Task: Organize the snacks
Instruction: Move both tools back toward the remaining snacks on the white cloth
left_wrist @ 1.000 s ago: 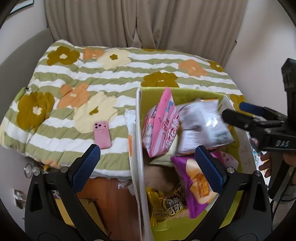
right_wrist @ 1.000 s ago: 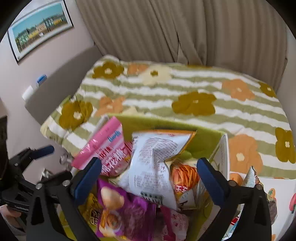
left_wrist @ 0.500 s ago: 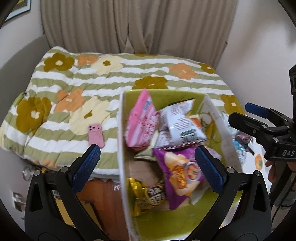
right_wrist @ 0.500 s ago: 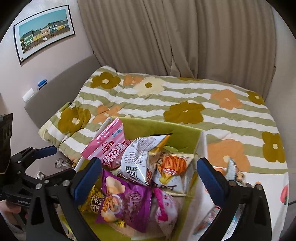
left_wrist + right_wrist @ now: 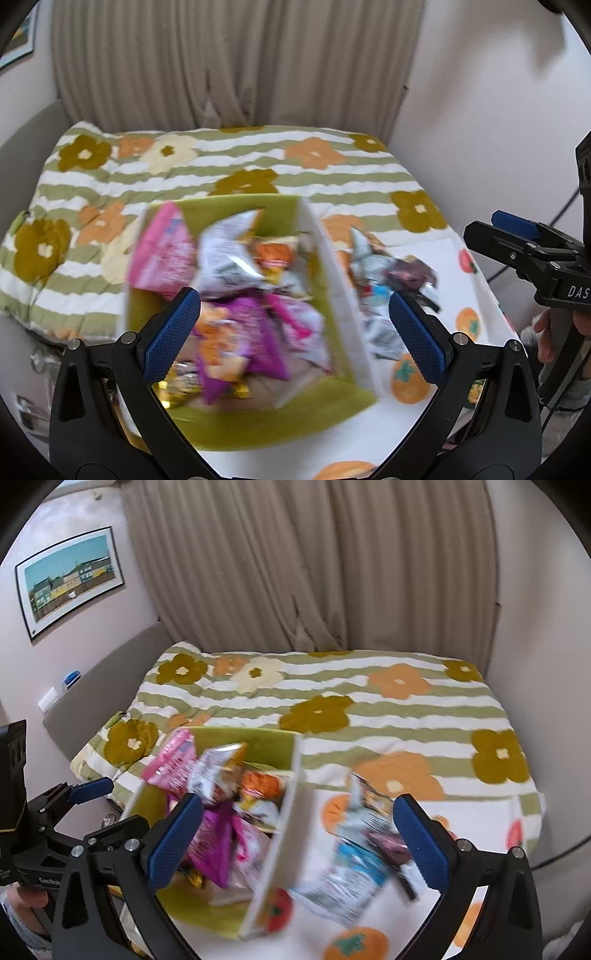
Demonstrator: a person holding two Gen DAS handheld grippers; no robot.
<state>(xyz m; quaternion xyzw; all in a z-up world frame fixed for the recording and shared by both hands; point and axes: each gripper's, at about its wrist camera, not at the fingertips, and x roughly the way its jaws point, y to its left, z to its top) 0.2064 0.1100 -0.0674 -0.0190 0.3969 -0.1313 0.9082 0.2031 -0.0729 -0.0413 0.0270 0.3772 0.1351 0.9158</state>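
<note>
A green box with a white outer wall [image 5: 334, 295] stands on a white cloth with orange fruit prints [image 5: 476, 295]. It holds several snack bags: a pink one [image 5: 159, 254], a silver one [image 5: 229, 251], a purple one [image 5: 236, 343]. More loose bags [image 5: 391, 280] lie on the cloth to its right. My left gripper [image 5: 293, 332] is open and empty above the box. My right gripper [image 5: 297, 838] is open and empty over the box's right wall [image 5: 284, 834] and the loose bags [image 5: 354, 871]. Both views are blurred.
A bed with a green-striped flowered quilt [image 5: 332, 701] lies behind the box. Beige curtains [image 5: 295, 572] hang at the back. A framed picture [image 5: 70, 579] is on the left wall. The right gripper [image 5: 517, 251] shows at the right edge of the left wrist view.
Both grippers have pulled back and swung right: the box looks smaller and further left, and the fruit-print cloth with the loose bags has come into view. Both stay open.
</note>
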